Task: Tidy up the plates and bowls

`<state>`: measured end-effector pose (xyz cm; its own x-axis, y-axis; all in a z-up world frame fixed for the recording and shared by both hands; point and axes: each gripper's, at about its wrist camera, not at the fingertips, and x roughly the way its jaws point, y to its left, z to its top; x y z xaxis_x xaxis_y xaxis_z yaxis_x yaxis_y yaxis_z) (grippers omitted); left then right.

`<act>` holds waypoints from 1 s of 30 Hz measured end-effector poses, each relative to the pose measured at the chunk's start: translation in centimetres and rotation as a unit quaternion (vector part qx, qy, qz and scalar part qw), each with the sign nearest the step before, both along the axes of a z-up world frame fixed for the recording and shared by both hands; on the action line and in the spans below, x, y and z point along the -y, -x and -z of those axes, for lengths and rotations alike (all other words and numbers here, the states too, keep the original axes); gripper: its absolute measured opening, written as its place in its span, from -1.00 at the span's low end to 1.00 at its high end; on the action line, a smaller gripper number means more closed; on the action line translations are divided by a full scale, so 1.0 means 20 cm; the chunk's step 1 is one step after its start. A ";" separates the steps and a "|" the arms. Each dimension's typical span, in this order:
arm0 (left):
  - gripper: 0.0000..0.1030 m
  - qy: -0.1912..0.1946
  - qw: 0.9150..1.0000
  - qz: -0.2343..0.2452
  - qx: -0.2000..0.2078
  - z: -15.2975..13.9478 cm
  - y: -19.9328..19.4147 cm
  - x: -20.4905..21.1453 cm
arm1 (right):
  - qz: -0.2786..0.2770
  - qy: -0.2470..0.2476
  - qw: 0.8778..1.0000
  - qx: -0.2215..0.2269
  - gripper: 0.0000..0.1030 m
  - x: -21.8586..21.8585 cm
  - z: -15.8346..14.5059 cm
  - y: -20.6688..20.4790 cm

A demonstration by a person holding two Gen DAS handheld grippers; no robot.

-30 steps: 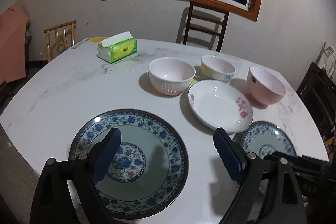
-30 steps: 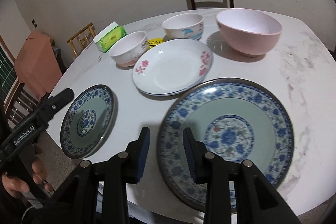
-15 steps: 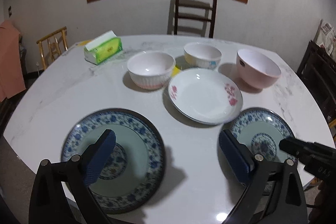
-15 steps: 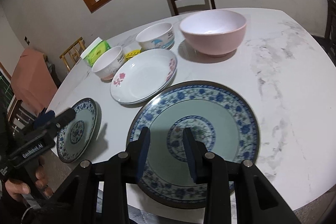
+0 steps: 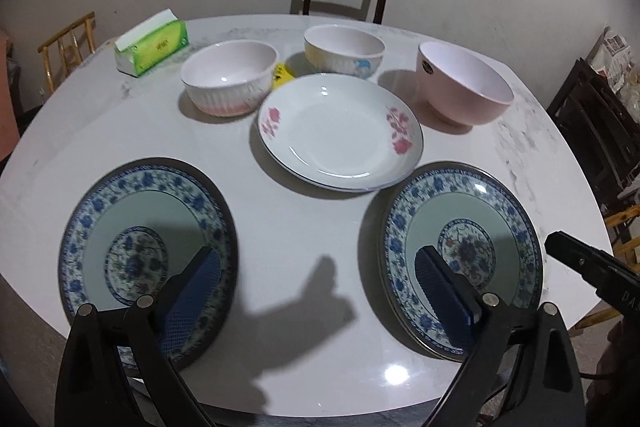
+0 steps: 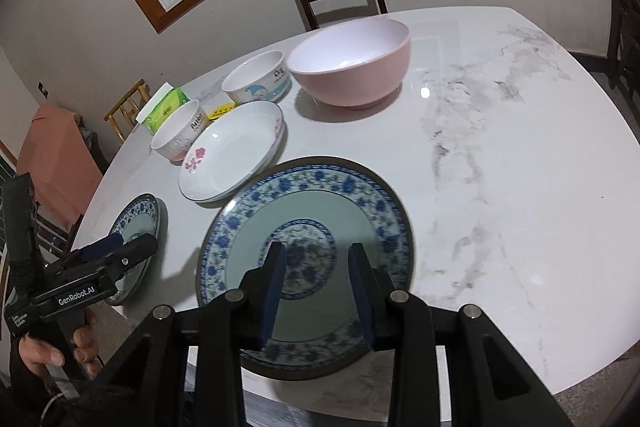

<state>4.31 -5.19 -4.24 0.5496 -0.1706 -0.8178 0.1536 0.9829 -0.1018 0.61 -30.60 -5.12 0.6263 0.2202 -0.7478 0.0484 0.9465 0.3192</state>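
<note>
Table (image 5: 304, 239) of pale marble carries everything. Around the floral plate (image 5: 340, 131): two blue-patterned plates nearer me, three bowls behind. My left gripper (image 5: 316, 279) is closing, nothing between its jaws; my right gripper (image 6: 316, 275) hovers part-open, empty, over the right-hand blue plate (image 6: 320, 195).

The left gripper (image 5: 318, 279), jaws wide and closing on nothing, and the narrowly parted right gripper (image 6: 316, 281) hover over the table's near edge.

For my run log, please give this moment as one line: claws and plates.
left claw: jaws closing, nothing between | right claw: narrow gap, nothing held, over blue plate | other blue plate: on table, untouched
</note>
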 end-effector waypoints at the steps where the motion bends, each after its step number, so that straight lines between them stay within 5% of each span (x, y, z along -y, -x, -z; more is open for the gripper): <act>1: 0.81 0.001 1.000 0.002 -0.003 0.01 0.00 0.01 | -0.001 -0.005 1.000 -0.003 -0.36 0.03 0.01 0.00; 17: 0.55 0.090 0.990 0.025 -0.101 0.12 -0.14 0.07 | -0.011 -0.064 0.996 -0.068 -0.36 0.29 0.21 -0.12; 30: 0.10 0.101 0.984 0.039 -0.138 0.24 -0.20 0.14 | -0.025 -0.102 0.992 -0.066 -0.36 0.34 0.30 -0.17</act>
